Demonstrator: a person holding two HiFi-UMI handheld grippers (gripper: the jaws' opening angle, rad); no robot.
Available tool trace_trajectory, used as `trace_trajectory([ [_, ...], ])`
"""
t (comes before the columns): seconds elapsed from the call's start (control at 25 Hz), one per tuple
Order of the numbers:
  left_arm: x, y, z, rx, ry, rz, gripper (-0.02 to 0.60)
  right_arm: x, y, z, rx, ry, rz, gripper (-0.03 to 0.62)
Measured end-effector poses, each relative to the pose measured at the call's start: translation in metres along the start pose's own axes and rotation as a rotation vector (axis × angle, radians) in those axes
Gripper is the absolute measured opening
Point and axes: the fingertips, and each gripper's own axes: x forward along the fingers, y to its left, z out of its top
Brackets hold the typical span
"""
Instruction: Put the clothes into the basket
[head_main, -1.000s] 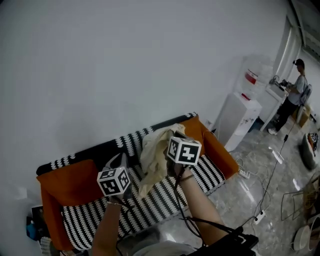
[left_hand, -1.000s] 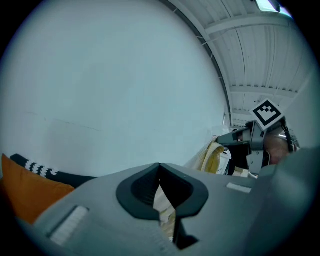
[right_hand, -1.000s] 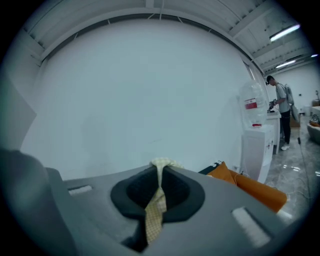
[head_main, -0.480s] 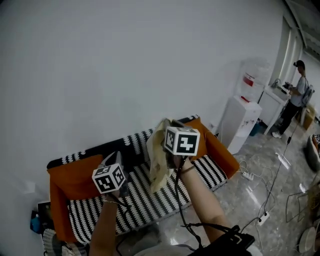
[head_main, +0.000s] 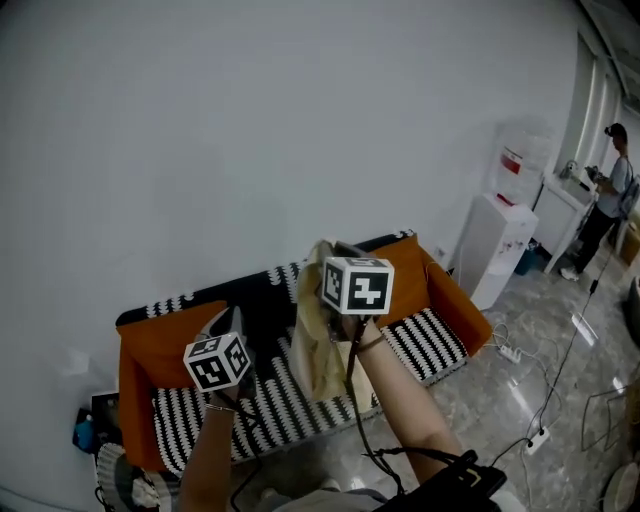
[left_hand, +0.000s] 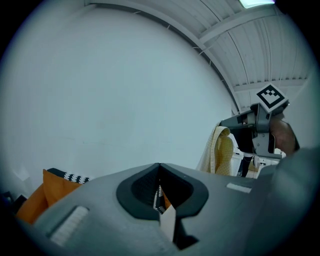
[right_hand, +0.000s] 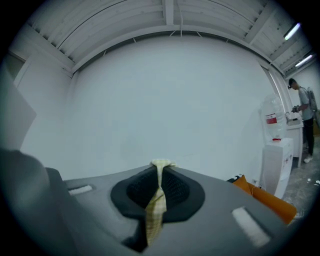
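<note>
Hanging from the right gripper (right_hand: 160, 169) is a pale yellow checked cloth (head_main: 318, 345), its jaws clamped together on a narrow fold of the fabric. The cloth droops in front of the sofa (head_main: 425, 335), over the middle of its black-and-white striped seat, with its top level with the sofa's back. The left gripper (left_hand: 159, 167) is raised over the sofa's left half, beside the orange armrest (head_main: 150, 350). Its jaws are together with nothing between them, and it is apart from the cloth. A white water dispenser (head_main: 497, 245) stands just past the sofa's right end, and a person (head_main: 612, 190) stands farther off on that side.
</note>
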Motion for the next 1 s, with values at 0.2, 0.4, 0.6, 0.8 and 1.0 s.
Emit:
trace_trajectory([
  [0.2, -0.036, 0.028, 0.019, -0.005, -0.049, 0.029, -0.005, -0.006, 0.051, 0.022, -0.011, -0.051, 0.055, 0.017],
  [0.4, -0.082, 0.071, 0.044, -0.015, -0.102, 0.070, -0.005, -0.009, 0.114, 0.038, -0.049, -0.080, 0.096, 0.017],
  [0.6, -0.132, 0.117, 0.053, -0.023, -0.133, 0.146, -0.005, -0.012, 0.177, 0.038, -0.069, -0.085, 0.166, 0.017],
  [0.8, -0.180, 0.162, 0.057, -0.041, -0.159, 0.234, -0.005, -0.012, 0.241, 0.034, -0.079, -0.081, 0.250, 0.017],
  [1.0, -0.232, 0.208, 0.055, -0.072, -0.181, 0.322, -0.005, -0.014, 0.308, 0.024, -0.088, -0.072, 0.340, 0.017],
])
